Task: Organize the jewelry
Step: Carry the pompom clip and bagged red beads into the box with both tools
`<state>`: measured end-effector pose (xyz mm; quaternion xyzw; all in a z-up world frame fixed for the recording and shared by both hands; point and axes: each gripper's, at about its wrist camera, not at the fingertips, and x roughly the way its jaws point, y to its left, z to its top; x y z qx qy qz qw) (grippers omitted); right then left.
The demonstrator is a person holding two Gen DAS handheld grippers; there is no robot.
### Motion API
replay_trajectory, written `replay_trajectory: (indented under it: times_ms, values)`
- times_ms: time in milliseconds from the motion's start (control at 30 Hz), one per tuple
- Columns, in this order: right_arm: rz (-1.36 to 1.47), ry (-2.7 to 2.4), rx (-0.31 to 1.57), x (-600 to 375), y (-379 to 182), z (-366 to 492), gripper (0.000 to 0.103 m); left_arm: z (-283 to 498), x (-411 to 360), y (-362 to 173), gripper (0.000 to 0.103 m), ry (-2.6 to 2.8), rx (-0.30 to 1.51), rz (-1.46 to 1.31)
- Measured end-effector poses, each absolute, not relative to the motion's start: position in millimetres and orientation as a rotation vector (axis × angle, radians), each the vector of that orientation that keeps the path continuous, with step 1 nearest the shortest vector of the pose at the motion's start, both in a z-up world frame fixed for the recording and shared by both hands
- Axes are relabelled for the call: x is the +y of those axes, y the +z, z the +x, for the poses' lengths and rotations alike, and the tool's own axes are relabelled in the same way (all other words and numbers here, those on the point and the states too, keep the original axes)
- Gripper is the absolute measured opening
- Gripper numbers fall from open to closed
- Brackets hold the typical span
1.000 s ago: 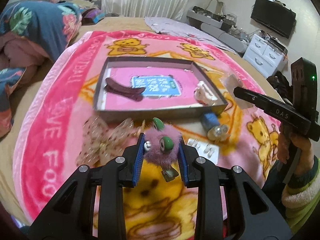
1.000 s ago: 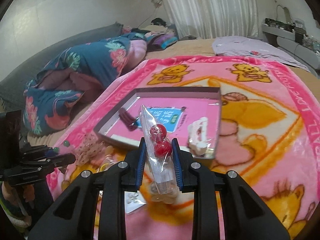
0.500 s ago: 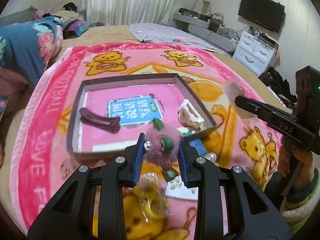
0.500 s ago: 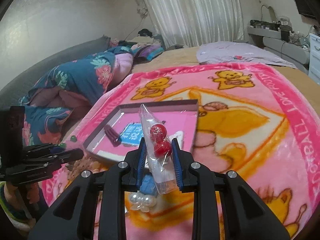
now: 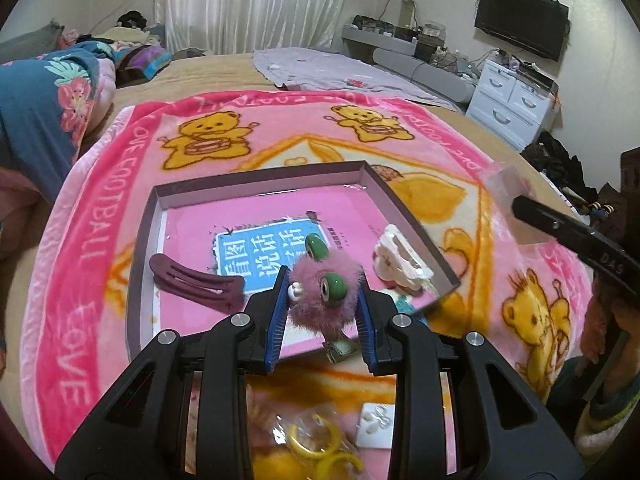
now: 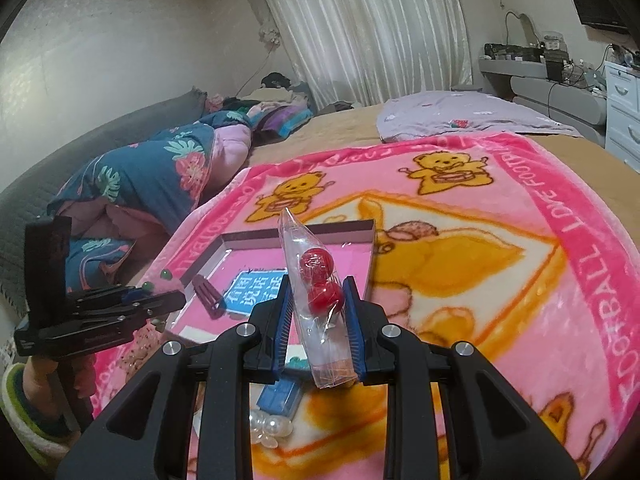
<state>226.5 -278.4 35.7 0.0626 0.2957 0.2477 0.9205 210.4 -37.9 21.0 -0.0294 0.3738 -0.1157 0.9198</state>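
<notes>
This is a bedroom in a home. A big bed with a teddy-bear blanket lies ahead of the claw, curtains behind, TV far right.

Teddy-bear blanket, wall-mounted television

White pleated curtains hang along the far wall behind a wide bed. A black television is mounted on the right wall above a white drawer chest. A grey shelf carries cluttered electronics.

left hand-held gripper | advanced | fuzzy clip now over tray
</notes>
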Motion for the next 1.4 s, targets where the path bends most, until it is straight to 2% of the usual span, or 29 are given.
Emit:
replay_trajectory:
  times_ms: [700, 1300, 1400]
  values:
    - [0.056, 0.609, 0.733, -195.5, 18.5, 281.6, 0.024, 238.6, 45.5, -3.4, 0.023, -0.053, 0.808, -0.163]
    - [-0.066, 0.649, 0.880, -135.1, -24.4, 310.9, 0.024, 249.2, 42.0, -39.9, 0.023, -0.076, 0.913, -0.183]
    - [-0.066, 0.642, 0.903, -134.8, -31.7, 311.8, 0.024, 248.6, 40.8, -42.2, 0.027, -0.074, 0.920, -0.178]
